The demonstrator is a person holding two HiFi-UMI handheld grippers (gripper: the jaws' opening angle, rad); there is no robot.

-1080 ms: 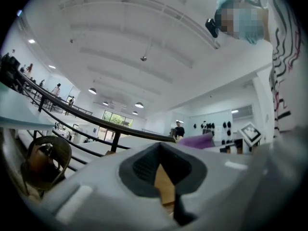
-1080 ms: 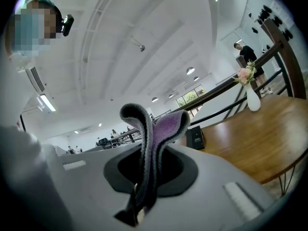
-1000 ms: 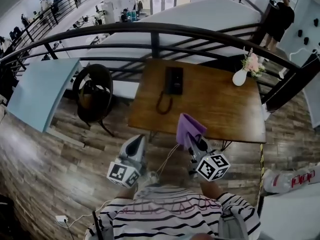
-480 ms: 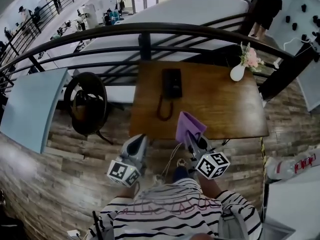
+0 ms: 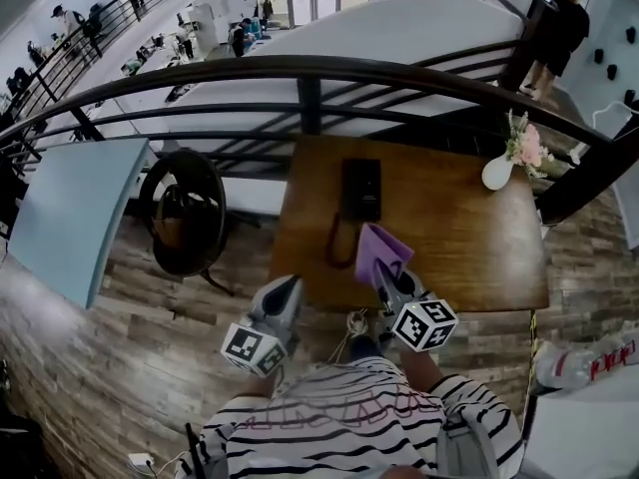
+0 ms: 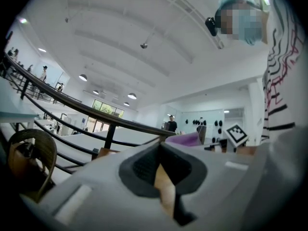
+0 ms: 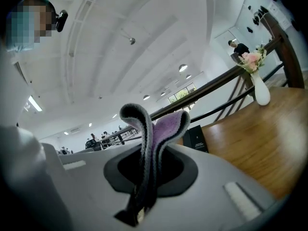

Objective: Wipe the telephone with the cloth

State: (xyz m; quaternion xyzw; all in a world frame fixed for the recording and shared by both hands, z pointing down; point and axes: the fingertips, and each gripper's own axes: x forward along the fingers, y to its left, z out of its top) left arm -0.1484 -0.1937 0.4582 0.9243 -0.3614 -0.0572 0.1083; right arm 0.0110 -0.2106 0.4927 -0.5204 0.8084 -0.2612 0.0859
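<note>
A black telephone (image 5: 359,189) lies flat on the far part of the wooden table (image 5: 469,238), its coiled cord (image 5: 335,239) trailing toward the near edge. My right gripper (image 5: 383,272) is shut on a purple cloth (image 5: 377,251), held up over the table's near edge, short of the telephone. In the right gripper view the cloth (image 7: 161,134) stands folded between the jaws, with the telephone (image 7: 196,138) just beyond. My left gripper (image 5: 283,295) hangs left of the table's near edge, jaws closed together with nothing in them.
A white vase with pink flowers (image 5: 506,163) stands at the table's far right corner. A dark railing (image 5: 300,68) runs behind the table. A round dark chair (image 5: 185,208) sits to the left. A person (image 5: 559,28) stands far right.
The view has shifted and the table sits closer and more to the right. The cloth in the right gripper now reaches over the table's near edge, nearer the telephone cord.
</note>
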